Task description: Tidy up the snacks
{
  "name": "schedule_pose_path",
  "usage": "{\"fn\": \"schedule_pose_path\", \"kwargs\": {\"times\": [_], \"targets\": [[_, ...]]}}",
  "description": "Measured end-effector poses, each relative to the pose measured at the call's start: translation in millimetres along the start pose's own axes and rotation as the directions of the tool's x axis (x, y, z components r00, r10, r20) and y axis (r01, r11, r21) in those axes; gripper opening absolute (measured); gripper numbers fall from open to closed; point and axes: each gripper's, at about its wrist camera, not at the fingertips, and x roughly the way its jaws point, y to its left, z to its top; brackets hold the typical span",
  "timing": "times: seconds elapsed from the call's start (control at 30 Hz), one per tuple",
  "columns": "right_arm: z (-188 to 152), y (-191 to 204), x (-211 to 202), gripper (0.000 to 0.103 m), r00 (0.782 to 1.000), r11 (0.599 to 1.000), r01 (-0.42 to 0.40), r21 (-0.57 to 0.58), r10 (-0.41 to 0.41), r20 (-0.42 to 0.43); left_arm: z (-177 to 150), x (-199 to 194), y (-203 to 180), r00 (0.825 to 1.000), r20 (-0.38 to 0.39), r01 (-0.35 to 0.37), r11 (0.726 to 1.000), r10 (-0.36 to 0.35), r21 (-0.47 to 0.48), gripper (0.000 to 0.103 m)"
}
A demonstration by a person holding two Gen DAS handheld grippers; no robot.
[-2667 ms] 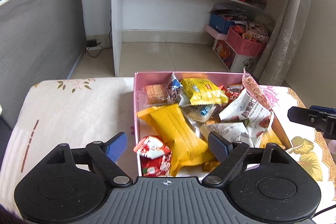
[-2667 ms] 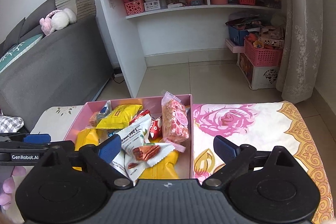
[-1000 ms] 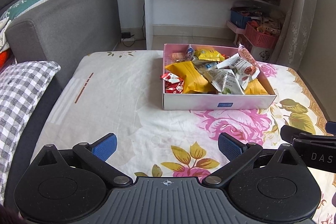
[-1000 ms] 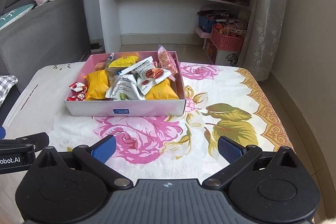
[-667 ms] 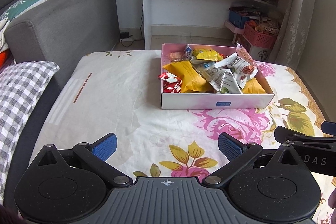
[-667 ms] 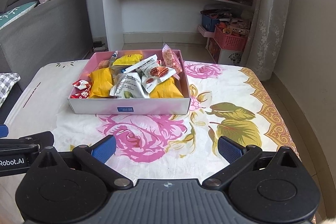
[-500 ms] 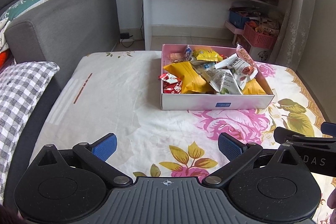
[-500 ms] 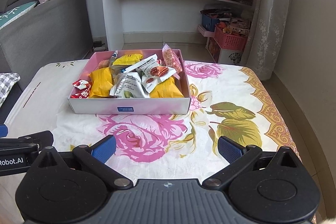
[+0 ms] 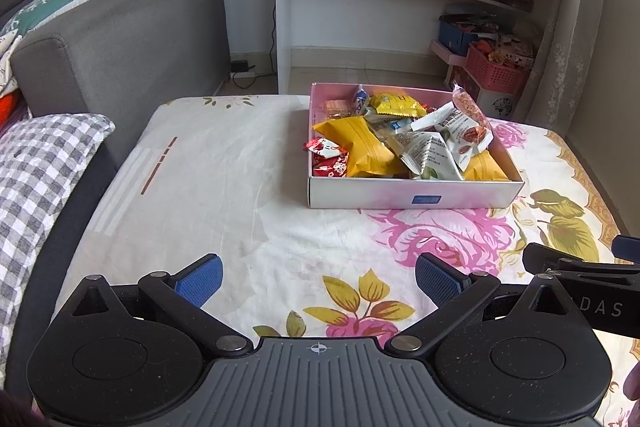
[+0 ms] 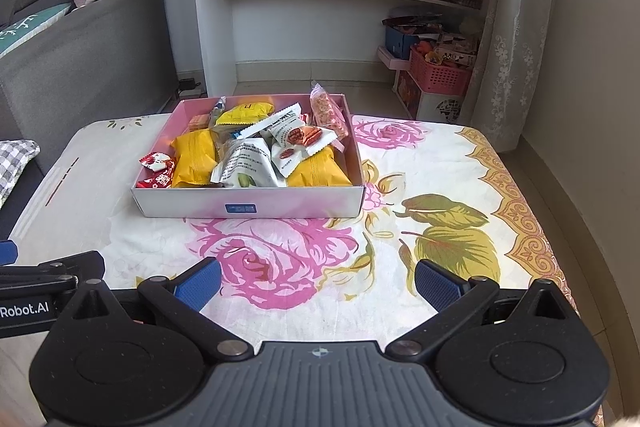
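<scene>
A pink-and-white shallow box [image 9: 416,195] [image 10: 248,205] sits on the flowered cloth and holds several snack packets: yellow bags [image 9: 362,145] [image 10: 194,157], white nut packets [image 9: 430,155] [image 10: 248,163], a red candy packet [image 9: 328,159] [image 10: 156,167] at its left edge and a pink puffed-rice bag [image 9: 470,109] [image 10: 328,113] leaning on the right wall. My left gripper [image 9: 318,277] is open and empty, well in front of the box. My right gripper [image 10: 318,277] is open and empty, also in front of the box.
The cloth-covered table [image 9: 224,187] has a grey sofa [image 9: 120,39] and a checked cushion [image 9: 36,163] on its left. A white shelf unit [image 10: 320,7] with baskets stands behind. Pink crates [image 10: 438,75] and a curtain [image 10: 516,27] are at the back right.
Both grippers have drawn back from just above the box to the near side of the table and have barely moved in the last second. The snacks have not moved.
</scene>
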Motion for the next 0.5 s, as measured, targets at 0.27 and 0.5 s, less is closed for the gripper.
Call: {"fn": "schedule_pose_path", "kwargs": {"times": [0.27, 0.5], "targets": [[-0.8, -0.2, 0.8, 0.096, 1.0, 1.0, 0.002, 0.003, -0.002, -0.006, 0.4, -0.3, 1.6, 1.0, -0.001, 0.001, 1.0, -0.001, -0.007, 0.103], [-0.8, 1.5, 1.4, 0.096, 1.0, 1.0, -0.002, 0.0, 0.002, -0.011, 0.4, -1.5, 2.7, 1.0, 0.004, -0.005, 1.0, 0.005, -0.019, 0.103]]}}
